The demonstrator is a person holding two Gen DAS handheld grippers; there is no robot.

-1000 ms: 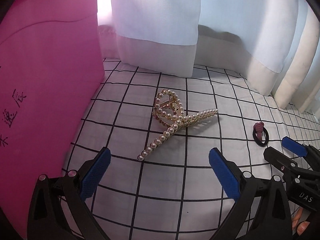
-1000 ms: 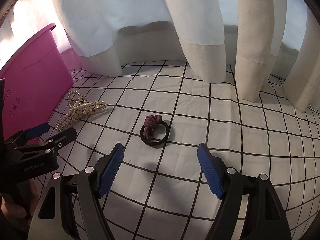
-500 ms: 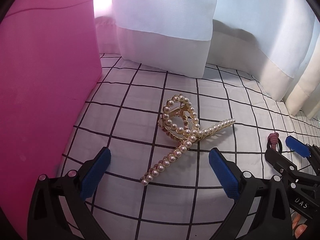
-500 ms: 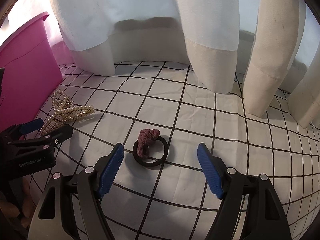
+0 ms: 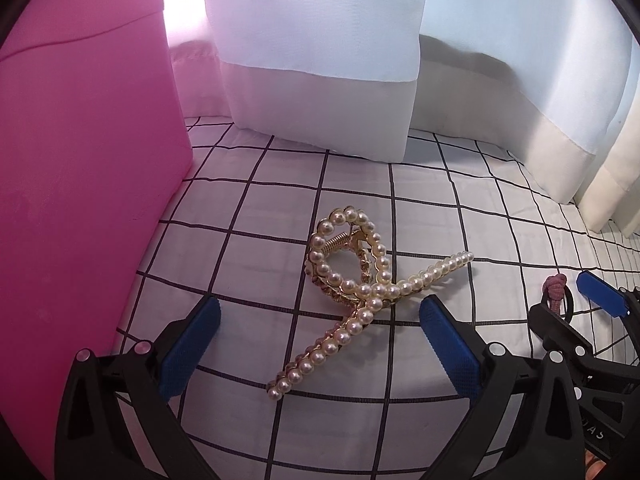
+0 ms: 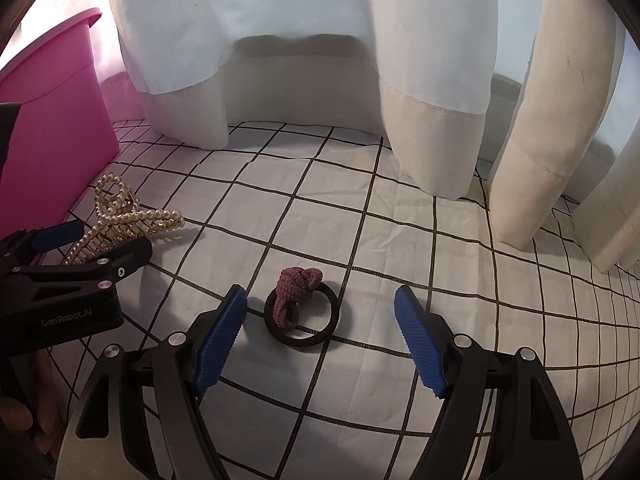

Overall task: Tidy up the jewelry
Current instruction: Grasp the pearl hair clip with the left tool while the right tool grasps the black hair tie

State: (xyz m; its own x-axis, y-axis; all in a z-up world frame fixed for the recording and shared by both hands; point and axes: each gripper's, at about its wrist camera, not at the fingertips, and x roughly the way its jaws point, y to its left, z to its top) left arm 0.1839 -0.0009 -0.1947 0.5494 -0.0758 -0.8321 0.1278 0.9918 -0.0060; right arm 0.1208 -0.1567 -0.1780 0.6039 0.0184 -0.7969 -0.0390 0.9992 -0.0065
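One pearl hair claw lies on the checked cloth just ahead of the left gripper, jaws spread and empty, its long beaded arm running diagonally from near-left to far-right with the near tip between the pads. One black hair tie with a mauve knot lies flat, close ahead of the right gripper, likewise spread and empty, slightly left of centre. One pink bin stands left of the claw, so the left gripper is nearer both.

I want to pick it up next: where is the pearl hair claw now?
In the left wrist view the pearl hair claw lies on the checked cloth between the open left tool, right of the pink bin.
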